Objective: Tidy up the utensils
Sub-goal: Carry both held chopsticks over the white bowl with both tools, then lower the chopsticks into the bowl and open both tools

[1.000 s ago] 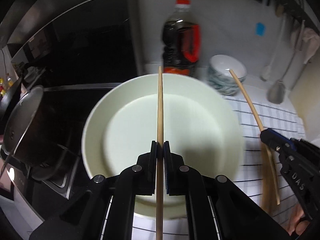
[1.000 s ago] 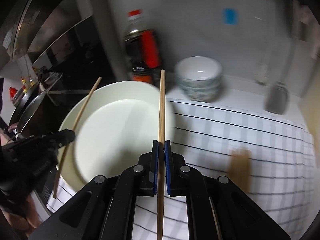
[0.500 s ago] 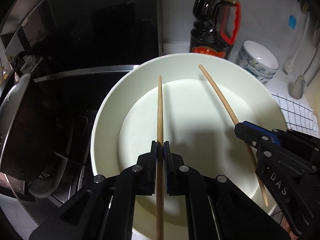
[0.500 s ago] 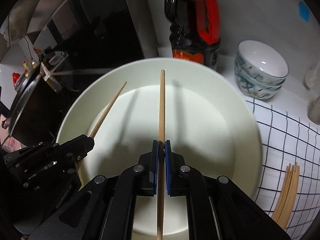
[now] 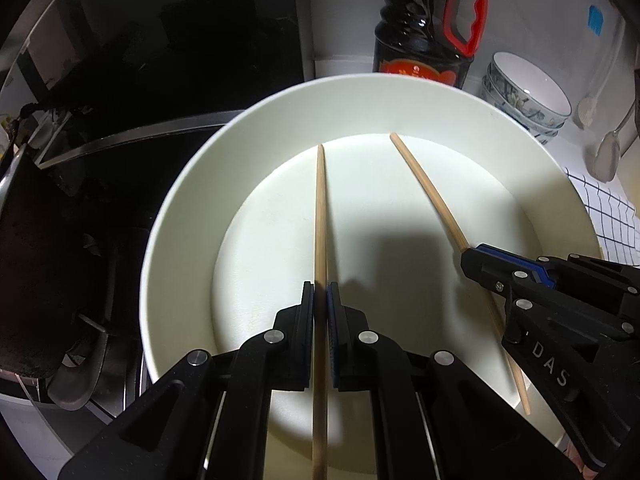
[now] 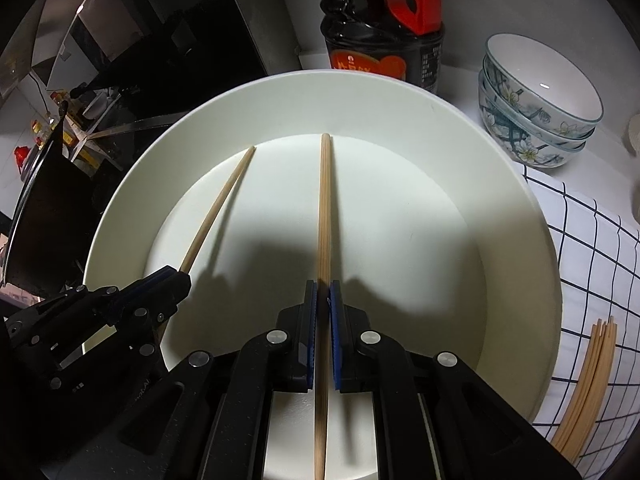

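Wooden chopsticks sit pinched in both your tongs: left gripper and right gripper each aim one toward twelve o'clock over the white plate, tips converging.

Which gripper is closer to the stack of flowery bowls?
Right. The right gripper holds its chopstick on the plate's side nearer the bowls; the left gripper is across the plate, farther away.
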`<state>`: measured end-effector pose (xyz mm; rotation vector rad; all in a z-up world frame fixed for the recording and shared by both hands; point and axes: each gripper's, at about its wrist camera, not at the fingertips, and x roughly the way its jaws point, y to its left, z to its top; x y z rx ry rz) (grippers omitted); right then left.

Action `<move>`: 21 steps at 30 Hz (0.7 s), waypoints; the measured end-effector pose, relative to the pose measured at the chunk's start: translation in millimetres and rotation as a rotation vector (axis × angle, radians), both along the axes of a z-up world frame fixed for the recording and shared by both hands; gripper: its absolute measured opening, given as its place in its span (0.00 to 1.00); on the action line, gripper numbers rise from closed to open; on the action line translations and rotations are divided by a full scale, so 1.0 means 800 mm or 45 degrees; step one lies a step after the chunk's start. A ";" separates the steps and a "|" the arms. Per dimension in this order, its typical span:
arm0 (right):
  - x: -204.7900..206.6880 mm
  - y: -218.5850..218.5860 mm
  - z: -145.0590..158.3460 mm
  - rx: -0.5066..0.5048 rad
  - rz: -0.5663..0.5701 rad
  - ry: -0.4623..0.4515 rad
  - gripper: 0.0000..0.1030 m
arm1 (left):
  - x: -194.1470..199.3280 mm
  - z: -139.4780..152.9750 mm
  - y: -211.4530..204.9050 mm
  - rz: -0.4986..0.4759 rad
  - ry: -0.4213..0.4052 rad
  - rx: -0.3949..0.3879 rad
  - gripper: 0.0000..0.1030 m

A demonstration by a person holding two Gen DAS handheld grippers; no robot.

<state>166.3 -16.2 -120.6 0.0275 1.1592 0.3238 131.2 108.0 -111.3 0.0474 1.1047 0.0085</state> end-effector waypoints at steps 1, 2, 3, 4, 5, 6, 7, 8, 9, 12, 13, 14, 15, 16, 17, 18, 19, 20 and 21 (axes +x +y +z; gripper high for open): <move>0.001 0.000 -0.001 0.000 0.000 0.003 0.06 | 0.001 -0.002 -0.001 -0.002 0.003 0.004 0.07; 0.001 -0.001 -0.002 0.006 0.000 0.009 0.06 | 0.001 -0.002 -0.003 -0.001 0.006 0.008 0.07; 0.002 -0.001 -0.001 0.012 0.002 0.011 0.06 | 0.004 -0.003 -0.004 0.000 0.009 0.011 0.07; 0.003 0.000 -0.001 0.008 0.004 0.011 0.06 | 0.005 -0.004 -0.004 0.002 0.013 0.011 0.07; 0.003 0.000 -0.001 0.001 0.006 0.010 0.06 | 0.006 -0.005 -0.003 0.004 0.015 0.011 0.07; 0.002 -0.002 -0.002 0.000 0.006 0.010 0.06 | 0.006 -0.004 -0.003 0.006 0.017 0.013 0.07; 0.002 -0.003 -0.002 0.002 0.004 0.010 0.06 | 0.006 -0.003 -0.002 0.008 0.015 0.016 0.08; 0.002 -0.004 -0.001 0.003 0.003 0.008 0.06 | 0.005 -0.002 -0.001 0.012 0.009 0.020 0.08; 0.002 -0.004 -0.001 0.002 0.001 0.004 0.06 | 0.004 -0.001 -0.001 0.017 0.003 0.026 0.11; 0.002 -0.007 0.002 0.003 -0.003 -0.005 0.14 | 0.002 0.005 0.001 0.033 -0.009 0.031 0.40; 0.001 -0.008 0.004 -0.002 -0.003 -0.014 0.16 | 0.000 0.008 0.002 0.040 -0.019 0.035 0.53; 0.001 -0.008 0.005 -0.009 -0.002 -0.024 0.16 | -0.002 0.011 0.003 0.046 -0.032 0.041 0.55; 0.000 -0.009 0.007 -0.015 -0.001 -0.031 0.16 | -0.003 0.013 0.003 0.049 -0.041 0.044 0.55; -0.001 -0.010 0.008 -0.017 -0.001 -0.034 0.16 | -0.003 0.015 0.003 0.052 -0.041 0.047 0.55; -0.001 -0.012 0.010 -0.018 -0.004 -0.037 0.16 | -0.004 0.016 0.004 0.056 -0.041 0.049 0.55; -0.002 -0.014 0.011 -0.015 -0.006 -0.039 0.18 | -0.005 0.017 0.005 0.061 -0.042 0.051 0.55; -0.004 -0.016 0.013 -0.012 -0.008 -0.042 0.21 | -0.005 0.018 0.005 0.067 -0.042 0.049 0.56; -0.005 -0.018 0.015 -0.011 -0.010 -0.047 0.21 | -0.007 0.019 0.006 0.071 -0.043 0.049 0.56; -0.007 -0.019 0.017 -0.011 -0.011 -0.051 0.23 | -0.009 0.021 0.006 0.073 -0.045 0.045 0.56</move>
